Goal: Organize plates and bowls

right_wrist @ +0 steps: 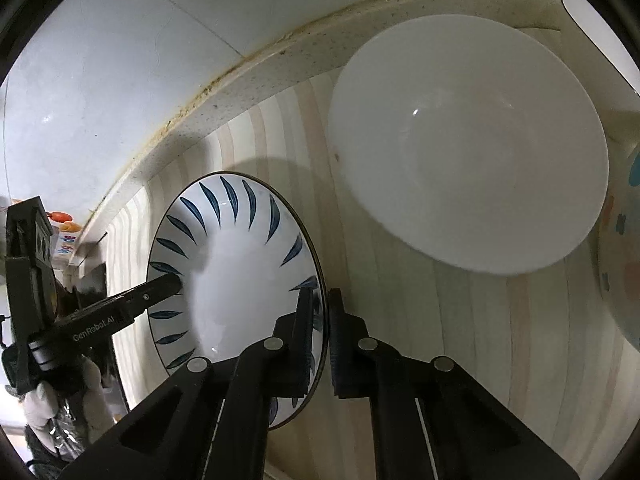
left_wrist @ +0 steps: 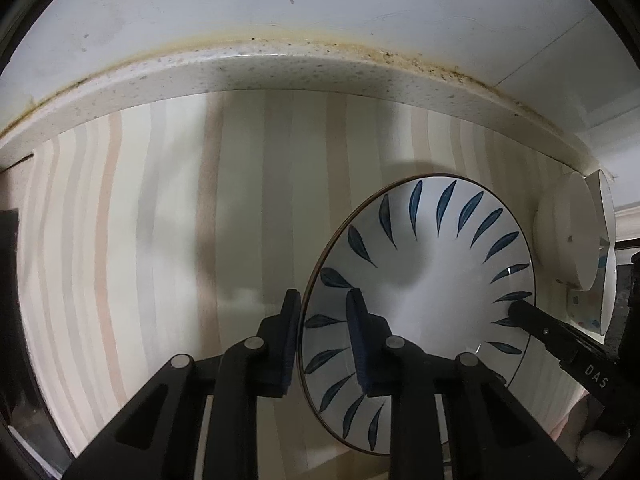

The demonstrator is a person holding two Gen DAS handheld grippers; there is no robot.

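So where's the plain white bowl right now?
In the right wrist view, the plain white bowl sits upper right on the striped counter, beside the leaf-patterned plate.

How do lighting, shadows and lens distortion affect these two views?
Left wrist view: fisheye bends the counter edge into an arc; a gripper shadow darkens the centre of the leaf-pattern plate. Right wrist view: small glare spots on the white bowl, whose lower rim looks slightly smeared; dark vignette at the corners.

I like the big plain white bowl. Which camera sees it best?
The right wrist view: the white bowl shows whole, from above, on the striped mat. The left wrist view catches it only edge-on at the far right.
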